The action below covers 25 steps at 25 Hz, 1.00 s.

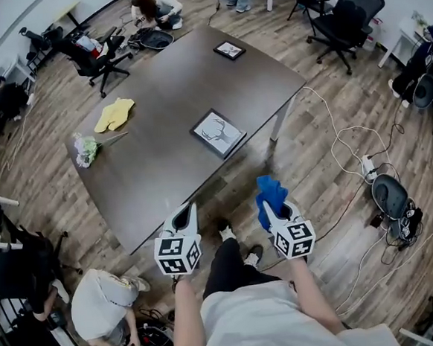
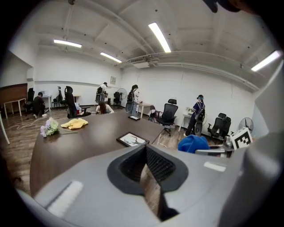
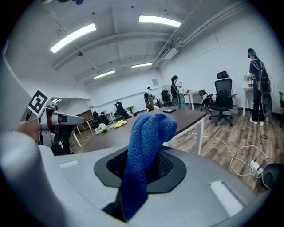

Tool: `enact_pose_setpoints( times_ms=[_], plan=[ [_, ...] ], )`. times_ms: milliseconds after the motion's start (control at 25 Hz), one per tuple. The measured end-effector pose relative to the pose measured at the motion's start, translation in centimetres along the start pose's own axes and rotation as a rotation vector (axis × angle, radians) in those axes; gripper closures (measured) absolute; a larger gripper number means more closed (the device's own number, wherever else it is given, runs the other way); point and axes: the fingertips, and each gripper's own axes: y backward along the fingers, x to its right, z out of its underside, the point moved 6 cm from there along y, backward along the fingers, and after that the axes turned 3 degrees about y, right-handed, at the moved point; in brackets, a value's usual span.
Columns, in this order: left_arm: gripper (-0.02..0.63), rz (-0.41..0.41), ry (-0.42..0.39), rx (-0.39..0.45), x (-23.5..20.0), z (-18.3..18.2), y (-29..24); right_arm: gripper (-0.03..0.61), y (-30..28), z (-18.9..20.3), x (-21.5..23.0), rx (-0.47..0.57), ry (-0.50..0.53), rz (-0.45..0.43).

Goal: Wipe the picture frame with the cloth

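Ahead, picture frame (image 1: 218,133), cloth (image 1: 270,190) between right fingers (image 3: 174,170)

Open office, wood-plank floor (image 1: 306,169). Big dark desk (image 1: 156,158) on white legs, mid-room. Black office chairs (image 1: 347,13) far right, another chair (image 1: 91,55) far left. White walls (image 2: 177,91), white ceiling (image 2: 111,26), strip lights (image 2: 160,37) on. White cable (image 1: 346,143) loops over the floor to a power strip (image 1: 367,167). Small white table (image 2: 144,106) by the far wall.
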Motion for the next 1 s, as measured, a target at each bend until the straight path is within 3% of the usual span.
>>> enact_pose_setpoints(
  times_ms=[240,400,640,1000],
  plan=[
    [0.561,0.009,0.083,0.005,-3.2,-1.9,-5.9,0.497,-6.3,-3.7,2.2,-0.024,0.078,-0.025],
    [0.561,0.024,0.129,0.036,-5.8,-5.5,-11.1,0.497,-12.3,-8.1,3.5,-0.021,0.119,-0.053],
    [0.561,0.022,0.145,0.02,-9.7,-9.5,-18.4,0.497,-22.2,-13.5,3.6,-0.05,0.189,-0.132],
    [0.56,0.028,0.181,-0.077,-14.8,-10.3,-24.4,0.497,-29.8,-15.0,3.5,-0.147,0.21,-0.168]
  ],
)
